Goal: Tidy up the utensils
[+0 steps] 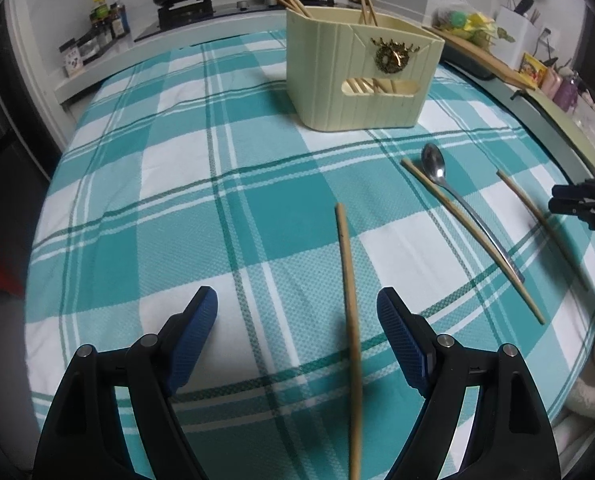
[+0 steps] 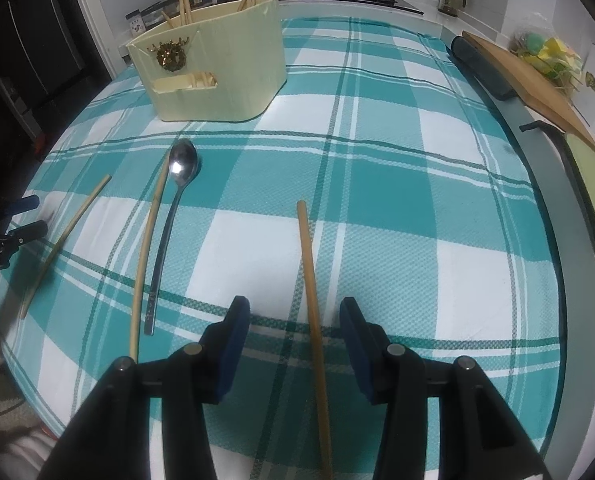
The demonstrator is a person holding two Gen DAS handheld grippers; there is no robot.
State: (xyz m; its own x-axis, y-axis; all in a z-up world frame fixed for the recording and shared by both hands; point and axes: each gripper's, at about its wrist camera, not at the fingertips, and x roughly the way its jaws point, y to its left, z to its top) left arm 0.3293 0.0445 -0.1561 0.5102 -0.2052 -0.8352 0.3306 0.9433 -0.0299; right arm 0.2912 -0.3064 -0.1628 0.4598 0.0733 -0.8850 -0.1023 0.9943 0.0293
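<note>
My left gripper [image 1: 297, 308] hangs over the teal-checked cloth [image 1: 177, 200], jaws wide, nothing pinched; one chopstick [image 1: 349, 300] runs between them toward 12, closer to the 3 o'clock pad, no contact I can see. My right gripper [image 2: 295, 316] has jaws set narrower but apart, a 2nd chopstick [image 2: 311, 280] between the pads, gap on both sides. Cream utensil holder [image 1: 361, 76] w/ chopsticks already inside stands at 12–1 in left view, 10–11 in right. Spoon [image 2: 173, 220] lies on the cloth beside a 3rd chopstick [image 2: 147, 248], at 9–10 from right gripper.
</note>
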